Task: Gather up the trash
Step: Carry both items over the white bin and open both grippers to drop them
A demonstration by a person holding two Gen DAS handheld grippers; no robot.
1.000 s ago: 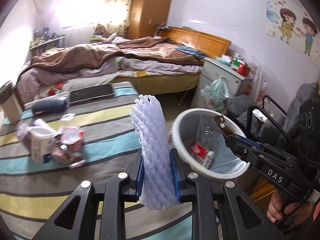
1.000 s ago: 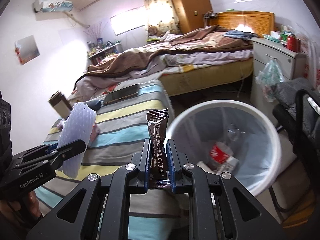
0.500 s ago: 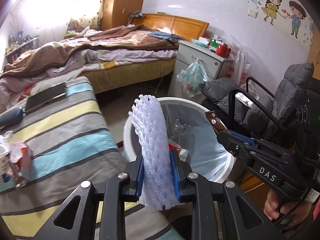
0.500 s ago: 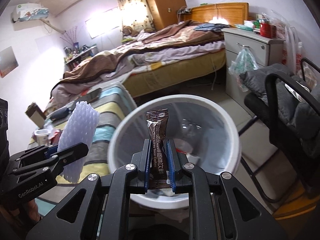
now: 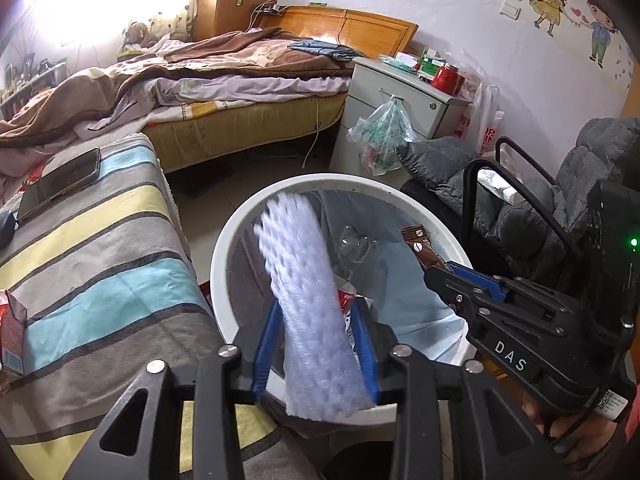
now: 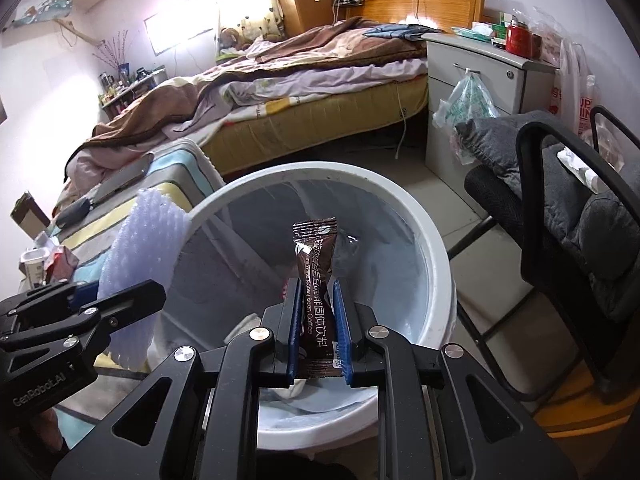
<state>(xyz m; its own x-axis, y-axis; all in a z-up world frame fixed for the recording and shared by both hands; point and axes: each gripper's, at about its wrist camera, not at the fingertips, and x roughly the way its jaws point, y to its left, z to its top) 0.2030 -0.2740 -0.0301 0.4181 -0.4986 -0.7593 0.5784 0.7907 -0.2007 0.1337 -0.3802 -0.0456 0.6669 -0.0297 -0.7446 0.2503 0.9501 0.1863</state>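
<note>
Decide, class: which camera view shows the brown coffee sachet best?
The right wrist view: the brown coffee sachet stands upright at centre between the right gripper pads, printing readable. The left wrist view shows only its crimped top end poking from that gripper, edge-on.

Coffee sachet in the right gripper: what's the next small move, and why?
Probably open the right gripper and drop it. The coffee sachet stands pinched between the pads directly above the lined white trash bin. The left gripper is already opening, and its foam net sleeve blurs, tilting over the same bin.

Black left gripper: blue-padded jaws, silver screws.
</note>
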